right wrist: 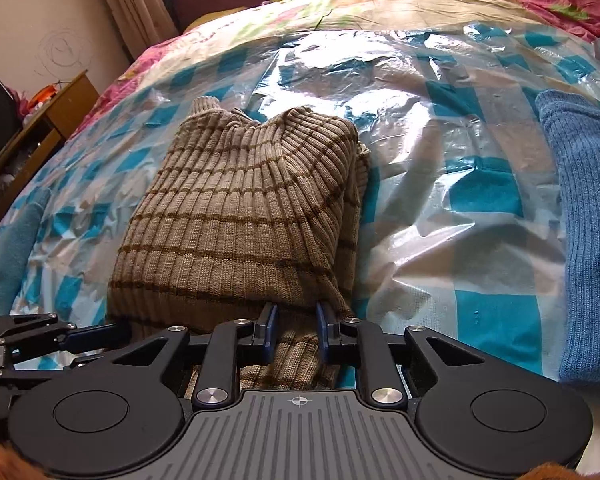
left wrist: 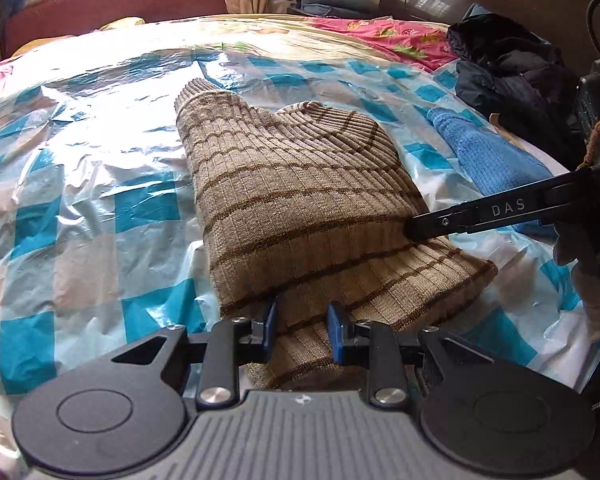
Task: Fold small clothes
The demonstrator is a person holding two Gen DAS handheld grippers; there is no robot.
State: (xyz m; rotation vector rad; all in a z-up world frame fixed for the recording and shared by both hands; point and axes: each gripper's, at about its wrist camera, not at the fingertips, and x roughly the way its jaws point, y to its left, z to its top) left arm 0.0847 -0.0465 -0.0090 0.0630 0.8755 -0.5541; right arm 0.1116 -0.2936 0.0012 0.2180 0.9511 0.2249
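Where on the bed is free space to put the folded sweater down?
Free: the checked plastic sheet between the striped sweater and the blue sweater, and left of the striped one. Crowded: the dark clothes by the headboard.

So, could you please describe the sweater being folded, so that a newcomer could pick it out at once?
Start from the bed, covered by a shiny blue-checked plastic sheet. In the middle of the sheet lies a folded ribbed sweater, its near edge between the fingers of both tools. It is tan with thin brown stripes, unlike the plain blue knit to its right.
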